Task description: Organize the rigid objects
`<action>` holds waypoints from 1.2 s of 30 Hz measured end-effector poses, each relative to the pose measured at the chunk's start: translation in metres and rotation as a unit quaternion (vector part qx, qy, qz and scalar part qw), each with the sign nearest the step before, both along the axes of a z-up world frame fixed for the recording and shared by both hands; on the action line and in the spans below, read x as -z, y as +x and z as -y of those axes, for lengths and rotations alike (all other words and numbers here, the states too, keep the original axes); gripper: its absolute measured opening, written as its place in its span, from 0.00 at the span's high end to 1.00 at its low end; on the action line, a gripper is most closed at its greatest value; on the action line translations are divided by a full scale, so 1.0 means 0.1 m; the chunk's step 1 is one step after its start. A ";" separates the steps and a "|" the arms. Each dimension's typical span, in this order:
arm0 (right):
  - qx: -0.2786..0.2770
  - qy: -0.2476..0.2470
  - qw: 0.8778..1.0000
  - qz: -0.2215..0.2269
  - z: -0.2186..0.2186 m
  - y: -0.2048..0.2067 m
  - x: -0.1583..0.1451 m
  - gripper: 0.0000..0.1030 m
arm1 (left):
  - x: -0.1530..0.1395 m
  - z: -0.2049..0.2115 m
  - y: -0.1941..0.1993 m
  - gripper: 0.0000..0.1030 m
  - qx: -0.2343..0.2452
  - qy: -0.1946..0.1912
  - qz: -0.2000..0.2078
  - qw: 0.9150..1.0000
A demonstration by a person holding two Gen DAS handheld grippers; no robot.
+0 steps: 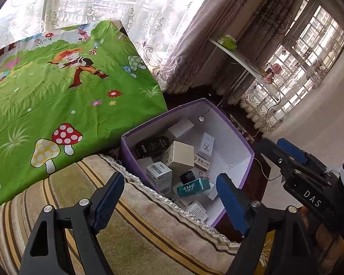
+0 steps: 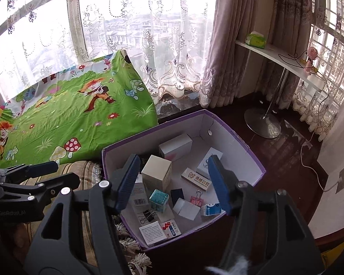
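1. The right gripper (image 2: 172, 181) is hovering over the near half of the box (image 2: 252, 158), jaws spread wide and holding nothing.
2. The left gripper (image 1: 170, 197) is hanging over the striped cushion (image 1: 149, 224) at the box's near-left edge, jaws also wide apart and empty; its side is reading "GenRobot.AI", the right one's "DAS".
3. The task is looking nearly done, as I judge it: the small cartons and clips are all lying inside the box, and the green cloth (image 1: 57, 96) beyond is carrying nothing loose.
4. What may be left is tidying; the pieces are lying jumbled, some tilted.
5. Near the box's front wall, a barcode carton (image 2: 138, 194), a teal pack (image 2: 158, 200) and a pink clip (image 2: 196, 200) are lying together.
6. Toward the middle, a beige carton (image 2: 156, 174) is standing upright beside a strip box (image 2: 196, 182) printed with Chinese characters ending in "口腔".
7. Near the far wall, a white carton (image 1: 206, 145) is showing an "SL"-like monogram; smaller print I cannot read.
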State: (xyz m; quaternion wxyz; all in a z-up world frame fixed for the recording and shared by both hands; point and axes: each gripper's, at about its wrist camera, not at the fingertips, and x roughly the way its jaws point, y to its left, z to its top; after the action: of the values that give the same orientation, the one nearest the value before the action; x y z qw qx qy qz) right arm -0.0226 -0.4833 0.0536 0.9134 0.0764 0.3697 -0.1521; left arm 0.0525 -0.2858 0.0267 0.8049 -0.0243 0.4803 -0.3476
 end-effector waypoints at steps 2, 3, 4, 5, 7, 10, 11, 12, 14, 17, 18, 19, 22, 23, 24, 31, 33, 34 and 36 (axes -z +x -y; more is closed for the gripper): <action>0.003 -0.003 1.000 0.000 -0.01 -0.03 -0.01 0.32 | 0.01 -0.01 -0.05 0.19 0.007 0.000 -0.008 1.000; 0.005 -0.006 1.000 -0.002 -0.02 -0.05 -0.02 0.31 | 0.02 -0.02 -0.09 0.19 0.012 0.001 -0.012 1.000; 0.006 -0.008 1.000 -0.004 -0.03 -0.07 -0.01 0.29 | 0.04 -0.04 -0.13 0.19 0.017 0.001 -0.018 1.000; 0.006 -0.012 1.000 -0.006 -0.04 -0.09 -0.01 0.27 | 0.05 -0.06 -0.16 0.19 0.020 -0.001 -0.025 0.999; 0.014 -0.017 1.000 -0.012 -0.05 -0.16 0.01 0.25 | 0.11 -0.09 -0.21 0.19 0.019 -0.005 -0.054 0.998; 0.020 -0.015 0.999 -0.020 -0.09 -0.29 0.05 0.23 | 0.15 -0.16 -0.26 0.19 0.012 -0.013 -0.064 0.998; 0.022 -0.016 0.999 -0.022 -0.10 -0.34 0.07 0.22 | 0.15 -0.17 -0.27 0.19 0.010 -0.015 -0.066 0.998; 0.024 -0.014 0.999 -0.024 -0.11 -0.38 0.09 0.22 | 0.15 -0.19 -0.27 0.19 0.006 -0.018 -0.069 0.997; 0.026 -0.007 0.999 -0.028 -0.11 -0.47 0.14 0.21 | 0.16 -0.19 -0.28 0.19 0.006 -0.018 -0.067 0.998; 0.034 0.003 0.999 -0.028 -0.06 -0.56 0.20 0.21 | 0.16 -0.13 -0.31 0.15 0.012 -0.007 -0.054 0.998; 0.039 0.008 0.999 -0.028 -0.03 -0.56 0.22 0.21 | 0.16 -0.10 -0.33 0.12 0.014 -0.002 -0.049 0.999; 0.044 0.013 0.999 -0.028 0.00 -0.57 0.24 0.21 | 0.16 -0.08 -0.34 0.11 0.017 0.000 -0.044 0.999; 0.045 0.016 0.999 -0.024 0.01 -0.57 0.24 0.21 | 0.17 -0.05 -0.37 0.00 0.029 -0.011 -0.032 0.999; 0.046 0.012 0.999 -0.023 0.01 -0.57 0.24 0.21 | 0.17 -0.03 -0.37 0.00 0.029 -0.008 -0.028 0.999; 0.045 0.010 0.999 -0.022 0.00 -0.57 0.24 0.21 | 0.17 -0.01 -0.37 0.00 0.029 -0.001 -0.027 0.999; 0.047 0.014 0.999 -0.023 0.01 -0.57 0.27 0.21 | 0.18 0.01 -0.39 0.00 0.036 0.011 -0.014 0.999; 0.047 0.014 0.999 -0.024 0.01 -0.57 0.27 0.21 | 0.18 0.00 -0.38 0.00 0.034 0.008 -0.018 0.999; 0.047 0.014 0.999 -0.024 0.01 -0.57 0.27 0.21 | 0.19 0.00 -0.37 0.00 0.034 0.009 -0.018 0.999; 0.045 0.014 0.999 -0.025 0.01 -0.57 0.27 0.21 | 0.19 0.01 -0.38 0.00 0.035 0.013 -0.016 0.999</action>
State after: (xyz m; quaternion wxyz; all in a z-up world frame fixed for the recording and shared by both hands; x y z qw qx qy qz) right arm -0.0798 -0.4845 0.0263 0.8948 0.1017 0.3911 -0.1900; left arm 0.0145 -0.2872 0.0077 0.7846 -0.0031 0.4983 -0.3689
